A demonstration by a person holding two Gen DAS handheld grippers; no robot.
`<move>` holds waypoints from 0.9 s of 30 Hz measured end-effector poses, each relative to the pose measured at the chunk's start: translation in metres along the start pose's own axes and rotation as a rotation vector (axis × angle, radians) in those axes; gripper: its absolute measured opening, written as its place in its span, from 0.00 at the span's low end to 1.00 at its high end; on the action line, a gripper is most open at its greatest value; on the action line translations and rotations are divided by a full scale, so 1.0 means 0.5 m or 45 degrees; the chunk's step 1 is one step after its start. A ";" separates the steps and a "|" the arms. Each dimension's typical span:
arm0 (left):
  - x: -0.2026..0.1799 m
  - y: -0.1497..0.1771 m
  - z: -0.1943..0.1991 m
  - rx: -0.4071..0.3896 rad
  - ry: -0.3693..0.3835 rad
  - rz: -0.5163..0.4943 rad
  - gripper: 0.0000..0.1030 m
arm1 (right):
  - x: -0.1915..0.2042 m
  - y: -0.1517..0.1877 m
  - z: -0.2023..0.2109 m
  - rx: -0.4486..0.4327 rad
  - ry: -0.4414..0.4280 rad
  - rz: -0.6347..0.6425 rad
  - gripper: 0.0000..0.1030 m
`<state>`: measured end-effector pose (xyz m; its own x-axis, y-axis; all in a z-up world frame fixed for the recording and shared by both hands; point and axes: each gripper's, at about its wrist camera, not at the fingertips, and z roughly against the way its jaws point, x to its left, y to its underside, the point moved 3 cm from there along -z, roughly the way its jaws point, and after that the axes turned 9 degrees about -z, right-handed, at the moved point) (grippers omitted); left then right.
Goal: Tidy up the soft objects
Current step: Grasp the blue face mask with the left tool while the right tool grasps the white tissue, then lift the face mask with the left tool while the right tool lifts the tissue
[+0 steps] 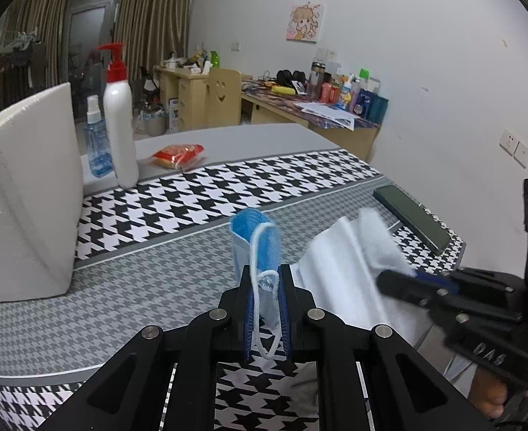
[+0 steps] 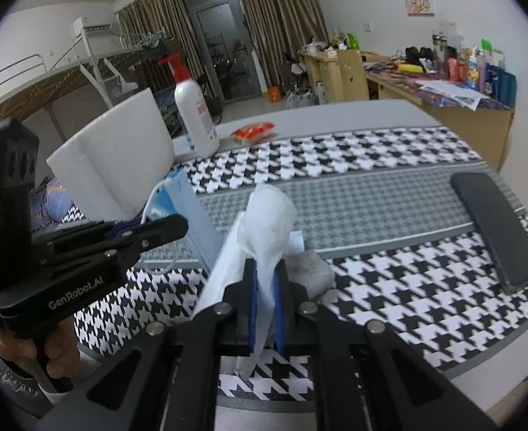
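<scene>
Blue pleated fabric stands upright between my left fingers (image 1: 266,287): they are clenched on the lower end of a face mask (image 1: 255,237), its white ear loop (image 1: 260,309) dangling down between the pads. I hold it by one short end so the rest lifts clear of the houndstooth mat (image 1: 192,208) on the counter, which should let me carry it without dragging.

Just to the right of the mask, my right fingers (image 2: 265,287) are pinched on a white tissue (image 2: 264,222). No earlier view tells me more, but the pads press on it now, with the sheet bunched and rising in a loose curl above them while a tail hangs below. Gripping it near the middle keeps so limp a sheet from flopping wide, I think.

Behind the tissue, as the right wrist view shows it, a grey cloth (image 2: 308,271) lies crumpled on the mat, untouched, and I judge it one more soft thing to sort. Well to the right of the mask rests a dark phone (image 1: 413,217). Far left of the mask stands a white foam block (image 1: 30,194), with a white pump bottle (image 1: 120,118) beyond it. Both soft things are lifted, neither yet set anywhere.
</scene>
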<state>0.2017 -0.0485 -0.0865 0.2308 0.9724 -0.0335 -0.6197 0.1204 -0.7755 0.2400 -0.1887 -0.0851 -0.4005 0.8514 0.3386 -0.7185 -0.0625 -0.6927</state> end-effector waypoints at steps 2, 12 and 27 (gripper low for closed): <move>0.002 -0.002 0.009 -0.013 -0.004 0.001 0.13 | 0.001 -0.007 0.014 -0.027 -0.001 0.000 0.10; -0.004 0.004 0.033 -0.031 -0.013 -0.014 0.13 | 0.006 -0.026 0.074 -0.131 0.018 -0.008 0.09; -0.001 0.015 0.040 -0.021 -0.015 -0.015 0.13 | 0.012 -0.009 0.046 -0.106 0.101 0.048 0.33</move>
<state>0.1821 -0.0441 -0.0796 0.2289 0.9733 -0.0167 -0.6048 0.1287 -0.7859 0.2277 -0.1955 -0.0654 -0.3779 0.8880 0.2622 -0.6525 -0.0545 -0.7558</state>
